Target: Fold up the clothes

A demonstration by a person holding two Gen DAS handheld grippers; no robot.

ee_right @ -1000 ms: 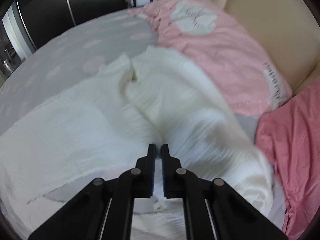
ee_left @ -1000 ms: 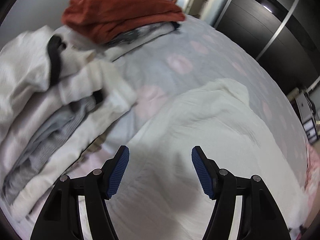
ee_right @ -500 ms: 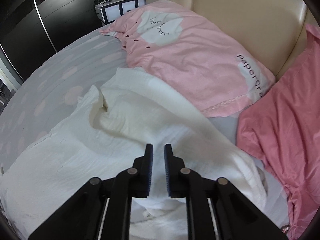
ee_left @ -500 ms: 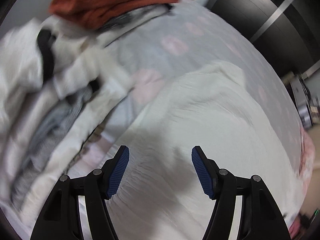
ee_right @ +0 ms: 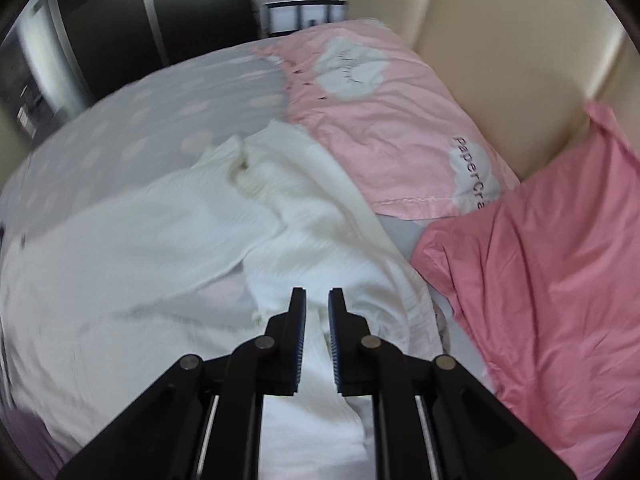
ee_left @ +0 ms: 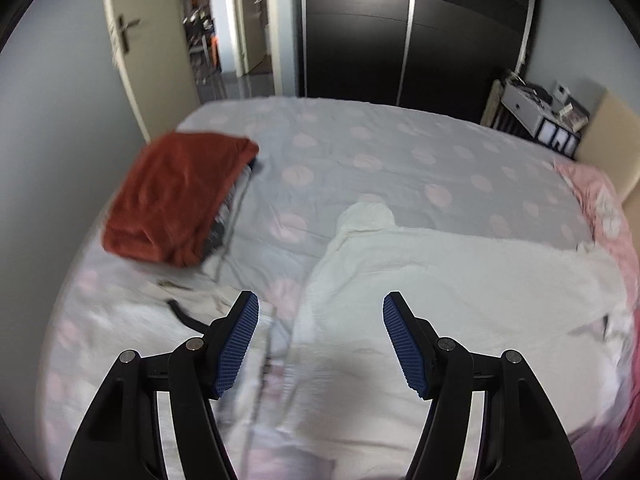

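Both claws lifted up: the right claw has let go of the white garment, slightly apart, while the left claw gapes wide to grab next.

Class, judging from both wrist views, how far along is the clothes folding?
Done: a stack topped by a rust-red garment sits folded. In hand: nothing; the left gripper is open and the right gripper barely parted, over the white garment. Left: it lies spread, unfolded.

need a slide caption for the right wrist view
Right gripper, jaws slightly apart, above a rumpled white garment spread on a dotted grey bed beside pink pillows.
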